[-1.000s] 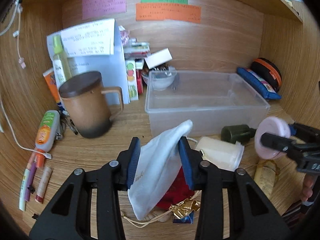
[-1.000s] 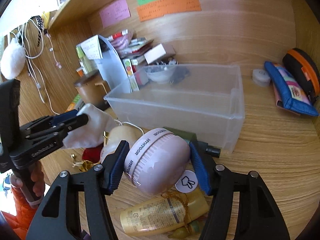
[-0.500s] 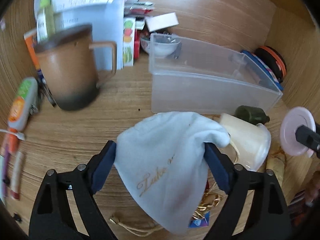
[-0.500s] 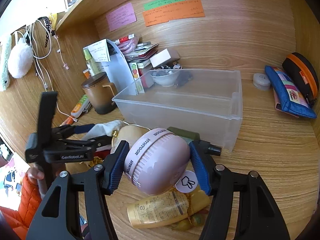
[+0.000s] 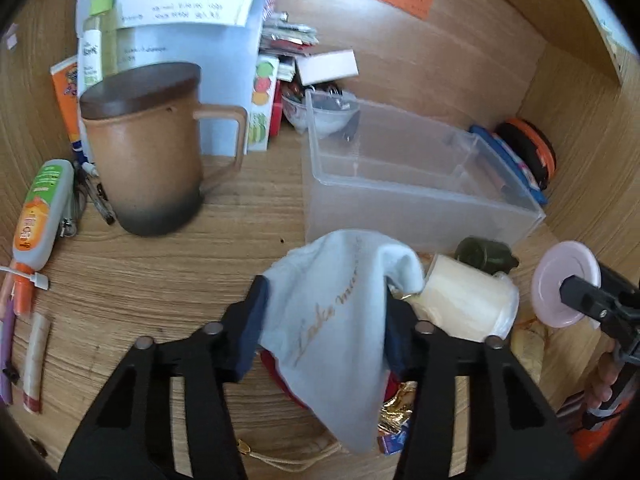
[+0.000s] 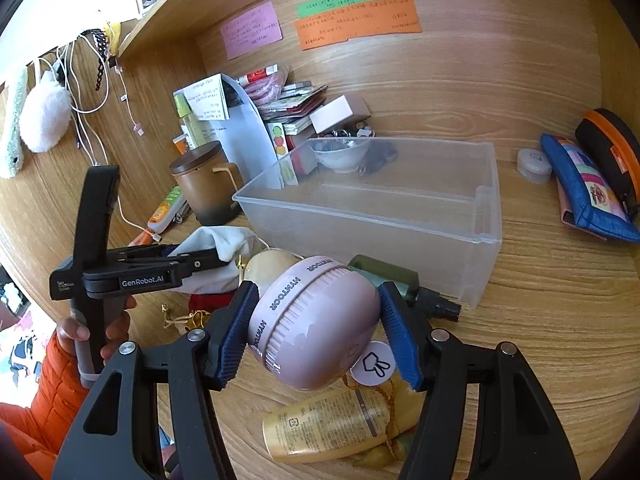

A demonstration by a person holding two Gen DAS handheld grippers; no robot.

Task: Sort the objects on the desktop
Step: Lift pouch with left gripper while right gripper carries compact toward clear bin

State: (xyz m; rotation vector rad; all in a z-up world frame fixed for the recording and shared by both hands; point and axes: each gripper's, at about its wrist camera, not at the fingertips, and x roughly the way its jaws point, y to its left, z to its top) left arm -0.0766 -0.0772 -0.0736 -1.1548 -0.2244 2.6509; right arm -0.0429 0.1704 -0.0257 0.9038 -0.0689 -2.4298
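Even daylight from ten o'clock in the right view; fisheye bending, dark corners, brown lidded ceramic mug (image 5: 148, 152) slightly blurred

The left gripper (image 5: 324, 320) is closing again around the white drawstring pouch (image 5: 336, 320), which sits between its blue pads; half a second ago the jaws stood much wider, and a second ago they pinched it narrowly. In the left wrist view the lidded brown mug (image 5: 148, 152) now looms larger at ten o'clock, and the clear plastic bin (image 5: 404, 184) sits at two o'clock, tilted.
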